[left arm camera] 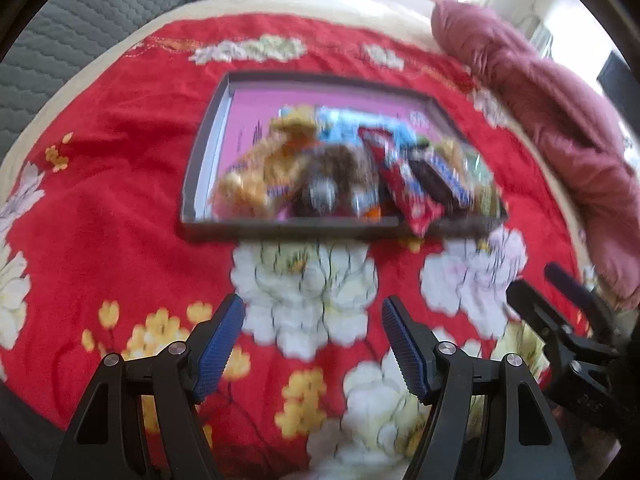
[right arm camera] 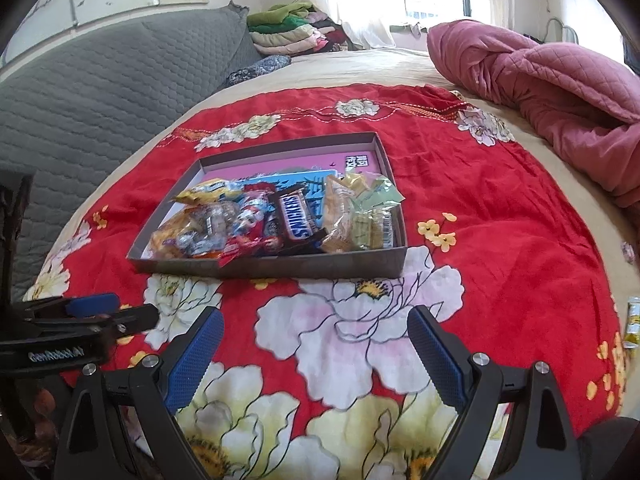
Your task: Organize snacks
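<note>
Right wrist view is sharp where the left wrist view is smeared by blur: only here can the brown Snickers bar point(right arm camera: 296, 216) be read, lying at the middle of the shallow grey box point(right arm camera: 280, 266) with its label running up the frame. This view also shows a small yellow packet point(right arm camera: 633, 322) at the far right edge, lying apart from the box, and a stack of folded clothes point(right arm camera: 294, 28) at upper centre. The left wrist view adds one thing more clearly: a red wrapper point(left arm camera: 416, 204) hanging over the box's near rim at lower right of the pile.

The snacks point(right arm camera: 276, 216) are a loose heap of crinkled wrappers, yellow at left, red and silver in the middle, pale green at right, filling the near half of the box; its pink floor shows bare behind them. The box sits on a red floral blanket point(right arm camera: 500, 200) on the bed.

The right tool point(right arm camera: 316, 352) is spread wide and holds nothing. The left tool point(left arm camera: 312, 344) is likewise spread and empty.
</note>
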{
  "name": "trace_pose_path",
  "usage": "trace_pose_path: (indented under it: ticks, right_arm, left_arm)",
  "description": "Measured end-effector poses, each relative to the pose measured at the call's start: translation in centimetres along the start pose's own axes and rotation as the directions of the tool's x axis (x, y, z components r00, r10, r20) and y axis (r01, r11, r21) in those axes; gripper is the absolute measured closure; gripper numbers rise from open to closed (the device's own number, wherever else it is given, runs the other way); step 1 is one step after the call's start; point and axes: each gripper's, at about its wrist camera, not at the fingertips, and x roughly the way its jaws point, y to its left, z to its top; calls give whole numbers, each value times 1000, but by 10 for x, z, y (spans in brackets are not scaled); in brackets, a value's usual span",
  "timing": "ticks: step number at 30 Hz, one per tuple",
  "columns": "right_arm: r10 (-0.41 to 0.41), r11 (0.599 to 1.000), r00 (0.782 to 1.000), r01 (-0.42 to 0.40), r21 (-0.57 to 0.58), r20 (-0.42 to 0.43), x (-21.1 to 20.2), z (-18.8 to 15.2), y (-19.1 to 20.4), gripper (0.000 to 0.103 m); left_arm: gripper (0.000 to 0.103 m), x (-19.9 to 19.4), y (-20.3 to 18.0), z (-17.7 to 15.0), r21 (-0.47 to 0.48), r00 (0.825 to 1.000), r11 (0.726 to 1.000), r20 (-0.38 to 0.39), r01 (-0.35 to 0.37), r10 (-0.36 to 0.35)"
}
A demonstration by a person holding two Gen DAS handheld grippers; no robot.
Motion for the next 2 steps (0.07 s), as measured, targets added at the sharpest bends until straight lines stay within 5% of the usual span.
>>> trace_pose_path:
  ticks: [2]
  right_arm:
    - [-17,1000,1000,17,20,15,5,6,-11,10]
  left_arm:
    - [30,2,14,13,-23,998,999,32,-44,45]
